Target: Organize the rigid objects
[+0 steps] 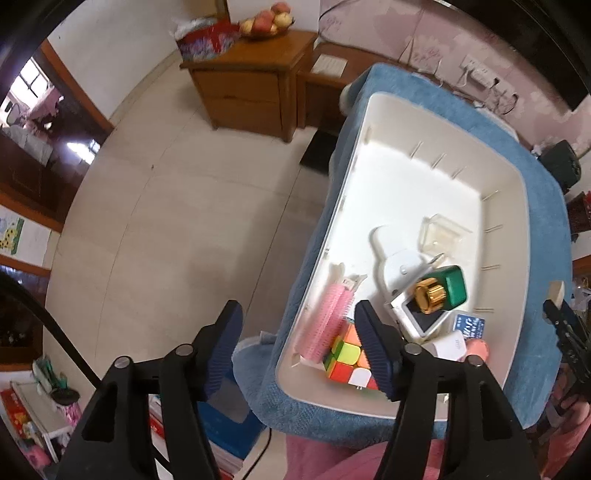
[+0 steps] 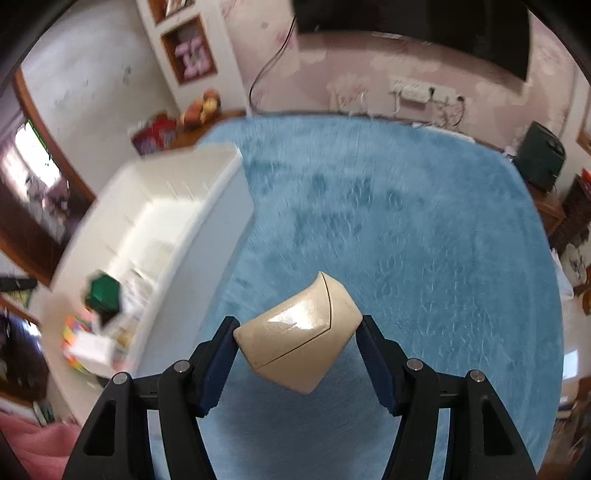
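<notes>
My left gripper (image 1: 295, 332) hangs open above the near left corner of the white bin (image 1: 513, 229), nothing between its fingers. Inside the bin lie a pink hair roller (image 1: 328, 321), a colourful puzzle cube (image 1: 345, 356), a white device (image 1: 400, 277), a green bottle with a gold cap (image 1: 448, 288), a clear plastic case (image 1: 441, 230) and small white and blue packets (image 1: 467, 326). My right gripper (image 2: 299, 343) is shut on a cream plastic case (image 2: 299, 332), held over the blue cloth (image 2: 406, 229). The white bin (image 2: 207, 192) lies to its left, blurred.
The bin rests on a blue fuzzy cloth (image 1: 543, 206) covering a table. A tiled floor (image 1: 177, 206) lies to the left. A wooden cabinet (image 1: 251, 77) with a fruit bowl (image 1: 267, 22) stands behind. A power strip (image 2: 421, 92) and cables hang on the far wall.
</notes>
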### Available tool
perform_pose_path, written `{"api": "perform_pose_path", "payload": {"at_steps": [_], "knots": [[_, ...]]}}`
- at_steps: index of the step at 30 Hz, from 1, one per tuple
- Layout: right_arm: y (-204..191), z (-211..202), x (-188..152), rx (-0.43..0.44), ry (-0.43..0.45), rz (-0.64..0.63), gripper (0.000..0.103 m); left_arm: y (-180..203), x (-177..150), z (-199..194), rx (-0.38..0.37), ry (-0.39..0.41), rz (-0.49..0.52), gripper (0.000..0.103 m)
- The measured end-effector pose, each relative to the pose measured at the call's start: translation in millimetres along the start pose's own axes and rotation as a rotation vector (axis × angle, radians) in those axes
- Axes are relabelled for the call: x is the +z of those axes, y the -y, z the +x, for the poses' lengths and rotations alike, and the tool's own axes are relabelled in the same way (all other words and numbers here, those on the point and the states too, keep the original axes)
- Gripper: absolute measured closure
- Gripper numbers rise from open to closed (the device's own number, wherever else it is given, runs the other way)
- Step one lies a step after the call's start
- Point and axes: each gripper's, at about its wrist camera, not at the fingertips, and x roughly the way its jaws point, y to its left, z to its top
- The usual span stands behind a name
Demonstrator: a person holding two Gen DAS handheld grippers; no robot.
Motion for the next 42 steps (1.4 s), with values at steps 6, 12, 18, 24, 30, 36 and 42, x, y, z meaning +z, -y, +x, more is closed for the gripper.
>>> {"api": "perform_pose_path", "payload": {"at_steps": [6,12,18,24,30,36,42], "knots": [[-40,-40,0,0.055,0.119,0.083,0.037,-1,-9,-25,-0.059,0.112,0.015,0.034],[-82,-56,-9,0.146,0.169,0.153,0.037,1,-17,-50,-0.072,0.233,0.102,0.027],[-110,-56,-12,0.198,0.154,0.217,0.037,-2,-25,-65,-0.135,0.293,0.117,0.026],[-122,-68,-14,0.154,0.166,0.201,0.022,10,-35,-76,-0.169,0.327,0.172,0.026],[-114,-86,-13,0.067,0.099,0.261,0.021,14,-40,-94,-0.217,0.323,0.148,0.025],[-94,-110,-19,0.027,-0.039,0.341,0.018,28,-49,-115,-0.269,0.328,0.103,0.017],[-86,-143,-40,-0.025,-0.084,0.362,0.001,52,-67,-134,-0.214,0.354,0.151,0.011]]}}
